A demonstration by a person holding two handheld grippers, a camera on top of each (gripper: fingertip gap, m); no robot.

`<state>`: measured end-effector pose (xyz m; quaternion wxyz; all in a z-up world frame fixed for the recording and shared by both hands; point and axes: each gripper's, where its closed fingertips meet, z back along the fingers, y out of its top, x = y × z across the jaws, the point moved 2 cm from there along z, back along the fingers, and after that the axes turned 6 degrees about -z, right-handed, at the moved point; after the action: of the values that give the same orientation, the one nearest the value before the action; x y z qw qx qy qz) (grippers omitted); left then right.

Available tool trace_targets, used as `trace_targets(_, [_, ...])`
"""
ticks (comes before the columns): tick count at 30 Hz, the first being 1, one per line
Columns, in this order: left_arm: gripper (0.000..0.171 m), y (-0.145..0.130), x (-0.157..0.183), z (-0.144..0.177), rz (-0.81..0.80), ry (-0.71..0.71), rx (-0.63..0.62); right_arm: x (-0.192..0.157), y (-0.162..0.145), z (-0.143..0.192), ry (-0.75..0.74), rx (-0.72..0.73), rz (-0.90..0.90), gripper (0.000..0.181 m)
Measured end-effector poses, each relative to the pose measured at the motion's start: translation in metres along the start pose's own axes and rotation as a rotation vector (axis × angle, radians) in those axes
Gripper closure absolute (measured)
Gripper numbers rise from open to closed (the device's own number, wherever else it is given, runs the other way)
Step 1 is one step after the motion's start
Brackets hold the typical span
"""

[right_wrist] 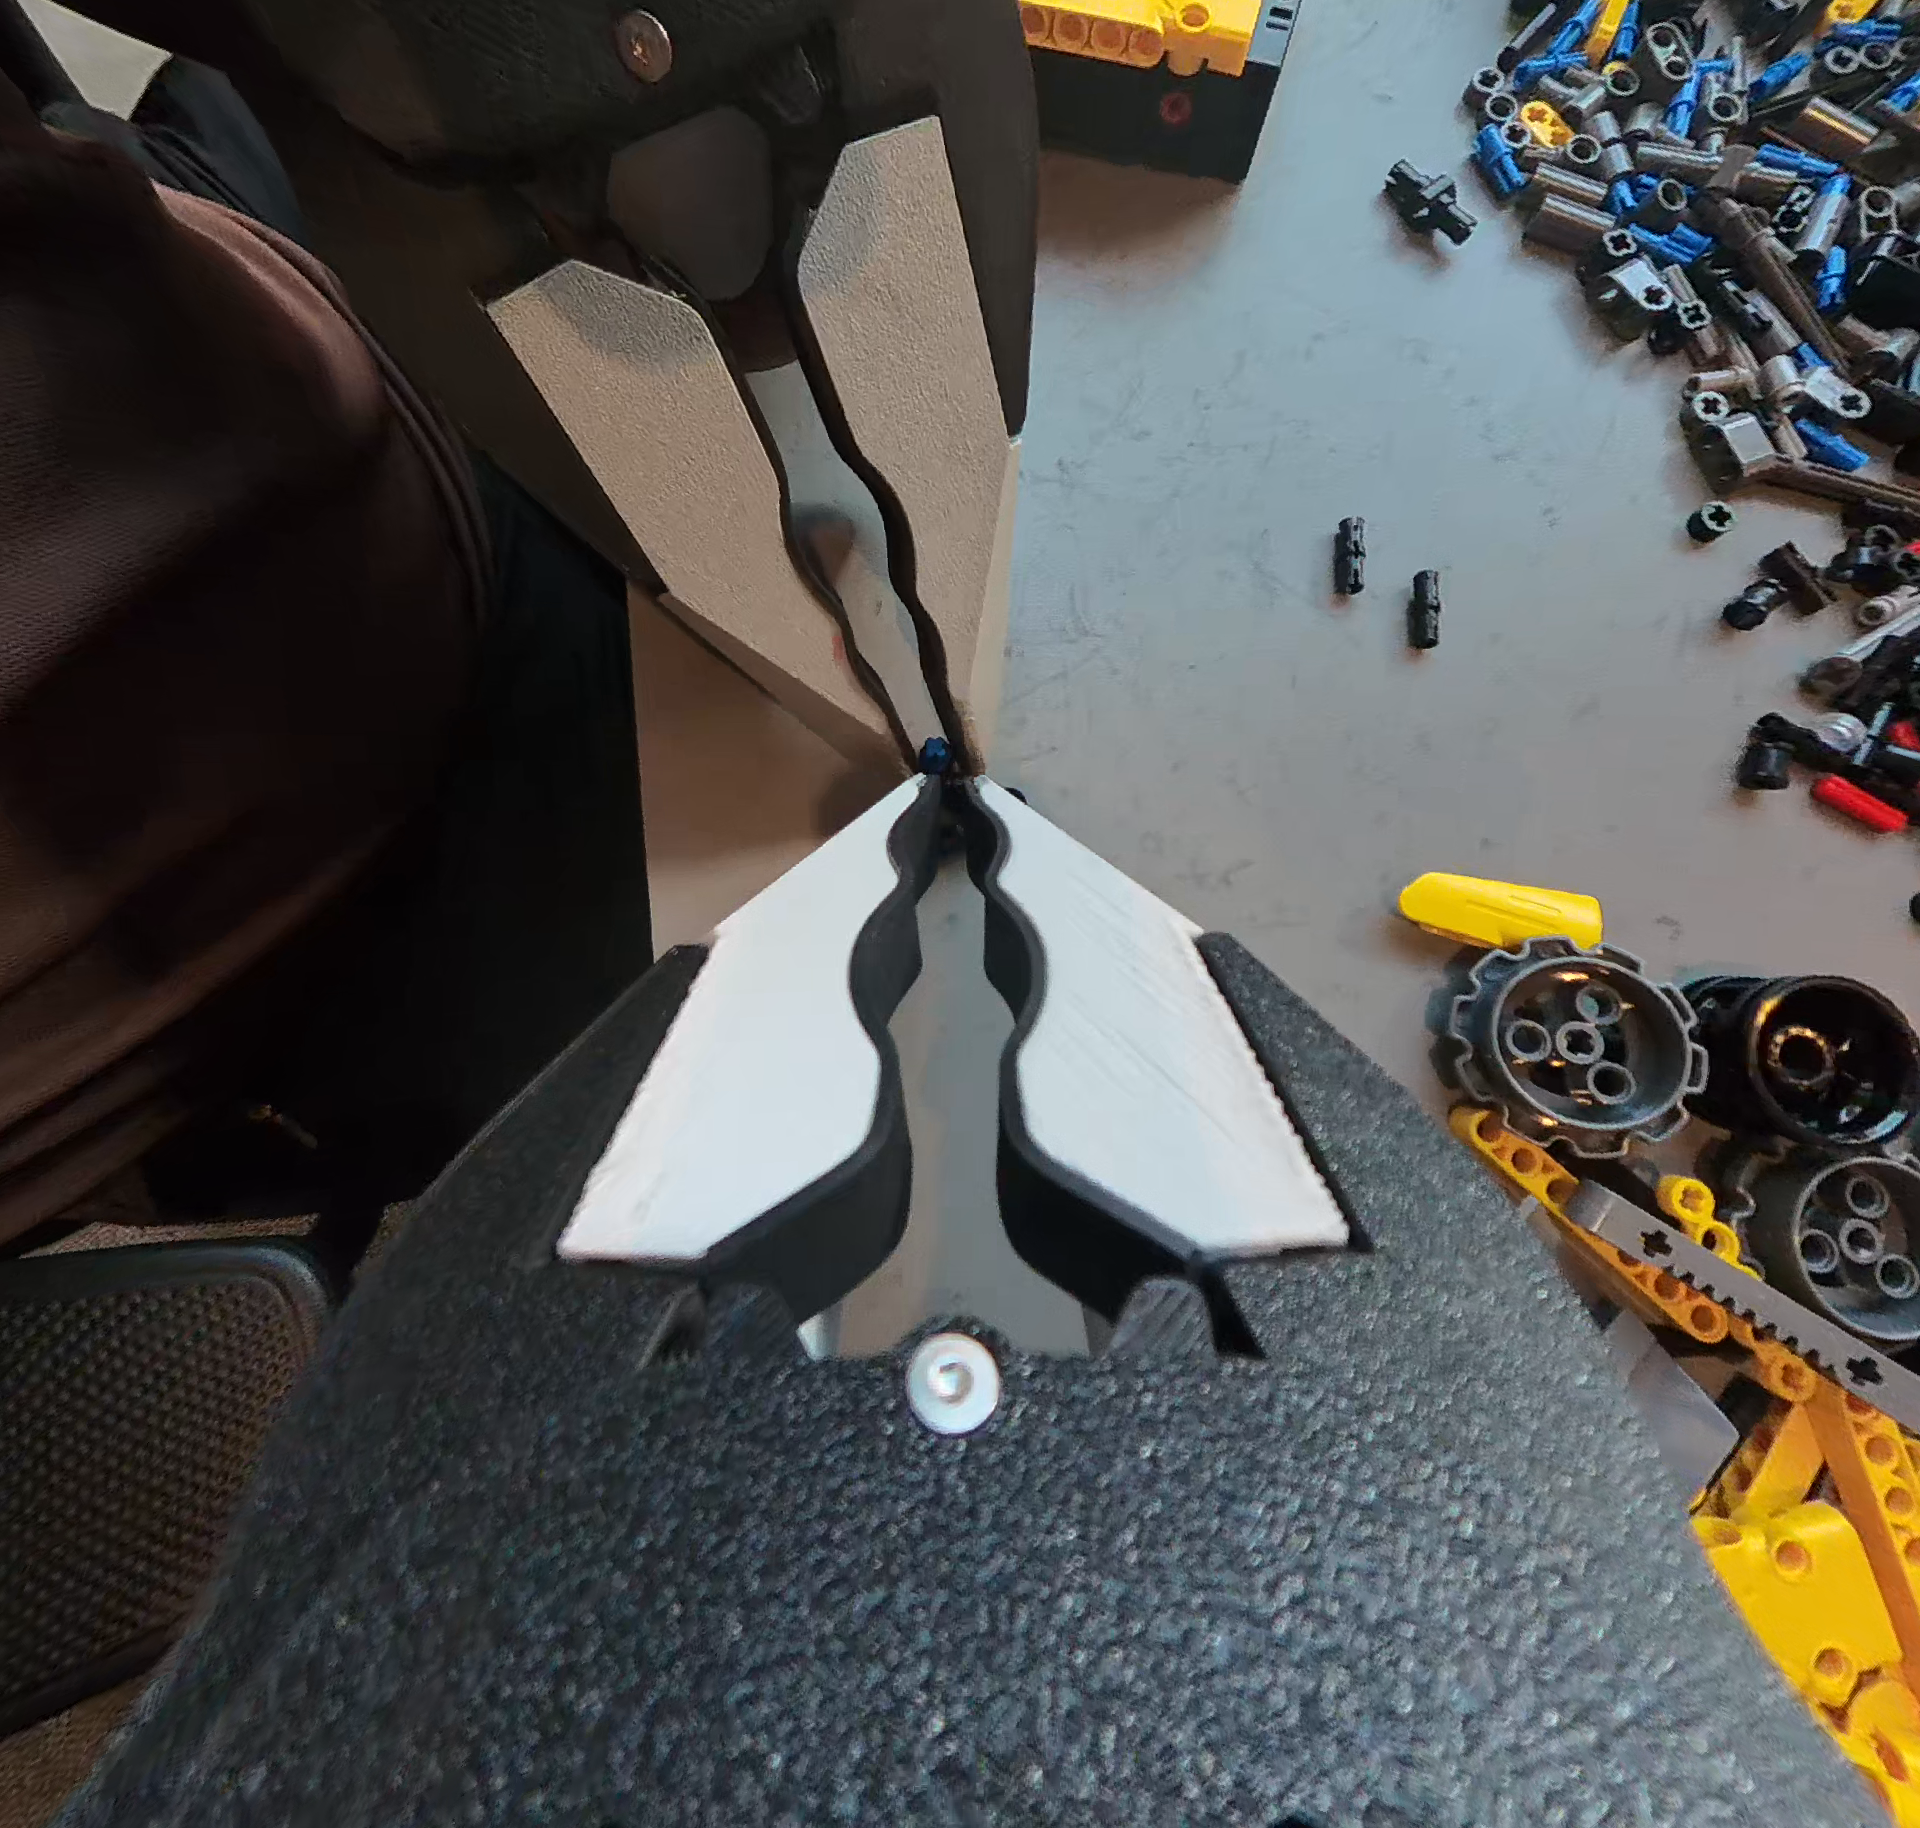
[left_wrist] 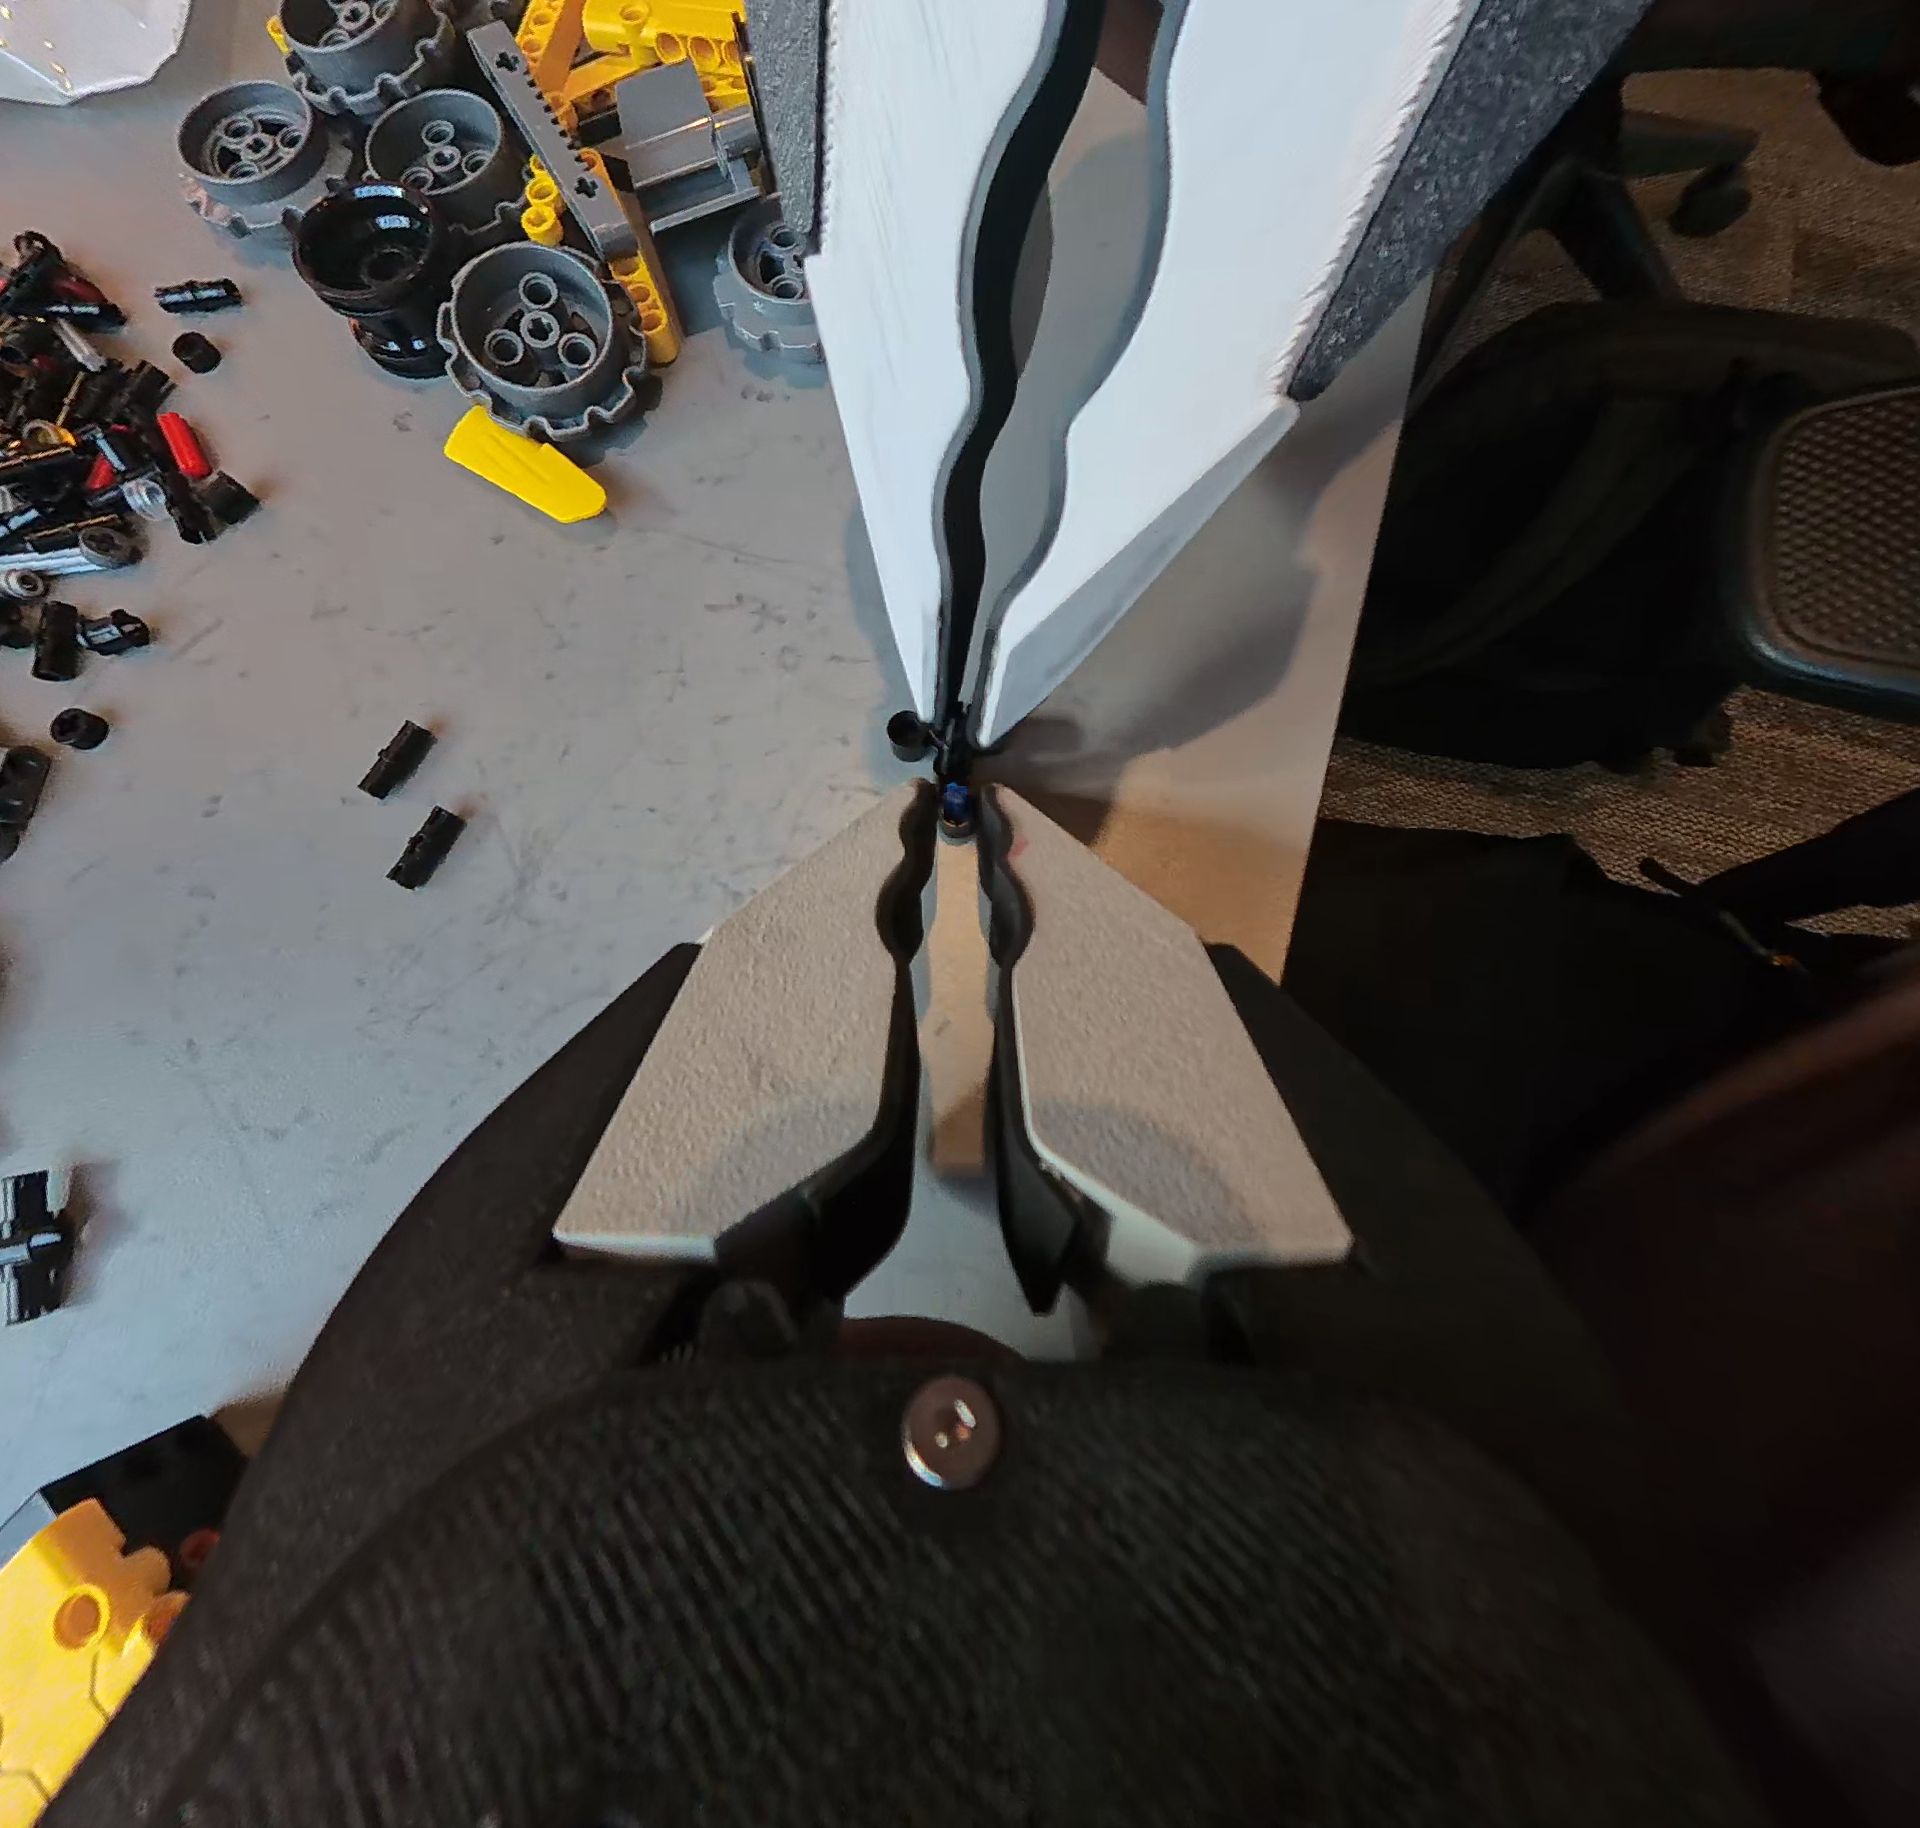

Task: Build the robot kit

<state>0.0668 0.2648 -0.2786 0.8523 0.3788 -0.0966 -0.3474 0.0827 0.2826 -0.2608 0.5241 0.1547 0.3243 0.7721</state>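
A small blue pin (left_wrist: 956, 799) sits pinched at the tips of the left gripper (left_wrist: 956, 804), whose grey fingers (left_wrist: 790, 1030) are closed on it. Directly opposite, tip to tip, the right gripper (right_wrist: 951, 804) with white fingers (right_wrist: 769, 1072) is clamped on a small black connector piece (left_wrist: 928, 734); a round black end of it protrudes to one side of the white tips. The two pieces meet or nearly meet between the opposed fingertips; actual contact cannot be confirmed. Both grippers are held low over the grey tabletop (left_wrist: 582, 698), close to its edge, pointing straight at each other.

Beside the fingers, two short black pins (left_wrist: 410, 802) lie loose on the tabletop. Further out are a yellow curved panel (left_wrist: 525, 466), grey toothed wheel hubs (left_wrist: 535, 339), a yellow beam assembly (left_wrist: 634, 22) and a heap of blue and grey connectors (right_wrist: 1704, 168). Past the tabletop edge stands a black mesh chair (left_wrist: 1829, 521).
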Motion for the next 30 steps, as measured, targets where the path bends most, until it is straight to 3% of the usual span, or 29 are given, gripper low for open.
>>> trace_targets(6, [0.166, -0.0001, 0.0001, -0.0001, -0.002, 0.001, 0.0, 0.0008, 0.003, -0.0028, 0.048, -0.051, -0.037, 0.181])
trace_targets(15, [0.167, -0.0001, 0.0001, -0.0002, -0.004, 0.001, 0.002, 0.0071, 0.0034, -0.0048, 0.201, -0.147, -0.249, 0.181])
trace_targets(25, [0.166, -0.0004, 0.0, -0.0001, 0.005, -0.007, 0.003, 0.0019, -0.0001, -0.0025, 0.001, -0.088, 0.074, 0.181])
trace_targets(30, [0.167, 0.0, 0.0002, -0.0005, 0.006, -0.01, 0.005, -0.0014, -0.0005, -0.0073, -0.085, -0.128, 0.212, 0.181])
